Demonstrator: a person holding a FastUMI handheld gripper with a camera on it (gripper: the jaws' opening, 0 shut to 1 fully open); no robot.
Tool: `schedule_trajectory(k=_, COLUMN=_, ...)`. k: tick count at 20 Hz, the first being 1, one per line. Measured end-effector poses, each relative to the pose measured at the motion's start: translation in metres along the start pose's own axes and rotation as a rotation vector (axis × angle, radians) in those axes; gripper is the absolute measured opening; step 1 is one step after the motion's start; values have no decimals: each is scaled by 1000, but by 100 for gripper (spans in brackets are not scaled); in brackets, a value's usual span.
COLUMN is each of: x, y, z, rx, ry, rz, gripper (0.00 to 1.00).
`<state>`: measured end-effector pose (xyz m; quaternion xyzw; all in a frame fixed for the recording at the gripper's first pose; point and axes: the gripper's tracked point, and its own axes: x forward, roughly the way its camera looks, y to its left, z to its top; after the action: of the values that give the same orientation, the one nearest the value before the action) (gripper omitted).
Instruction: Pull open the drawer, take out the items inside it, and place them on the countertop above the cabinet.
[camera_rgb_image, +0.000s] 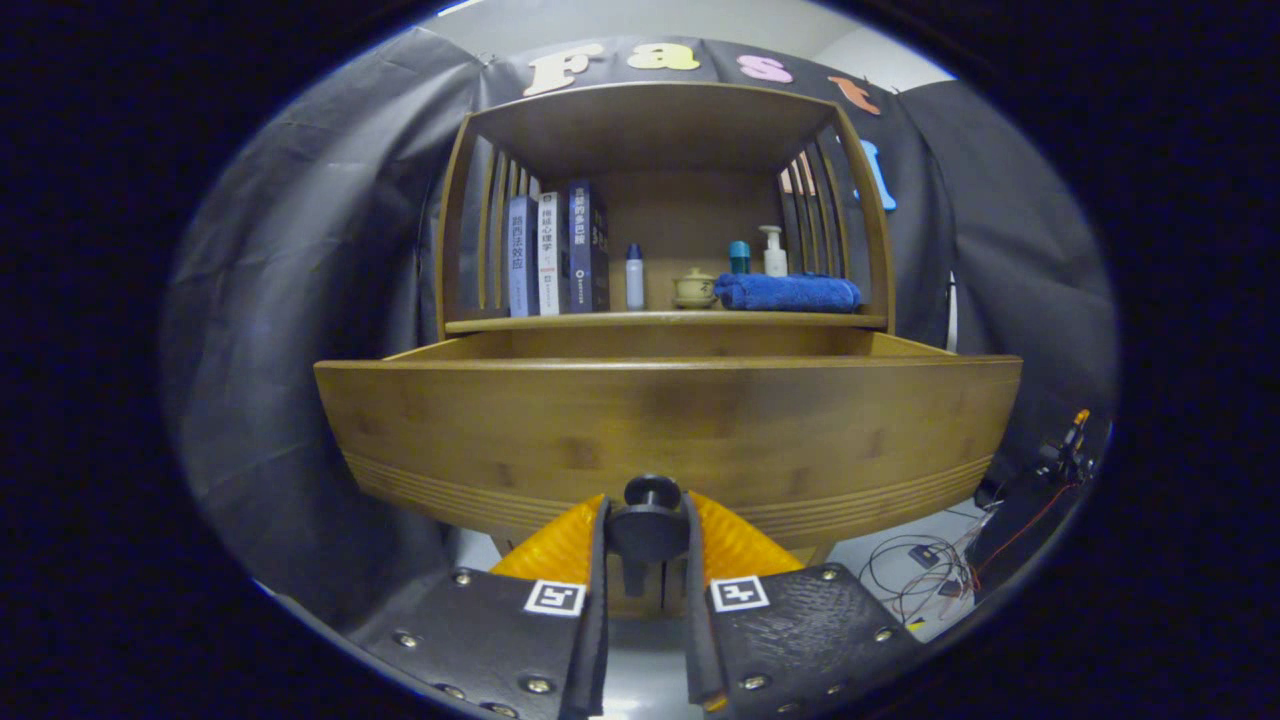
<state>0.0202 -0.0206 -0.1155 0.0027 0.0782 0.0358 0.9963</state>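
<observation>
Gripper view: the jaws of the gripper (648, 545) are nearly closed, and both fingers (598, 560) press on the dark round knob (651, 520) from either side. The knob sits on the front of the wooden drawer (668, 425), low down in the middle. The drawer is pulled out from the cabinet (665, 200), so its front board stands close ahead of the fingers. What lies inside the drawer is hidden behind that front board. Above the drawer is the surface (665, 320) of the cabinet, a flat wooden top. On it stand three books (557, 255) side by side, then a small bottle (634, 277), a little lidded pot (694, 290), and a folded blue towel (787, 292). A pump bottle (774, 252) stands behind the towel. Loose wires (915, 575) lie on the floor beside the cabinet.
</observation>
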Motion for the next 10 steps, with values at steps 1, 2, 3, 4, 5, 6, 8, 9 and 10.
schedule_trajectory(k=1, x=-3, y=-1, z=1, rx=11, ry=-4, rz=-2, gripper=31)
schedule_trajectory(k=2, x=-6, y=-1, z=1, rx=34, ry=6, rz=3, gripper=31)
schedule_trajectory(k=3, x=-8, y=0, z=2, rx=51, ry=10, rz=9, gripper=31)
schedule_trajectory(k=4, x=-10, y=0, z=4, rx=51, ry=8, rz=13, gripper=32)
schedule_trajectory(k=5, x=-10, y=0, z=3, rx=39, ry=17, rz=18, gripper=31)
schedule_trajectory(k=6, x=-10, y=0, z=3, rx=32, ry=24, rz=21, gripper=31)
schedule_trajectory(k=8, x=-10, y=0, z=1, rx=33, ry=66, rz=28, gripper=31)
schedule_trajectory(k=9, x=-14, y=2, z=2, rx=43, ry=76, rz=38, gripper=37)
schedule_trajectory(k=10, x=-13, y=8, z=3, rx=56, ry=88, rz=60, gripper=53)
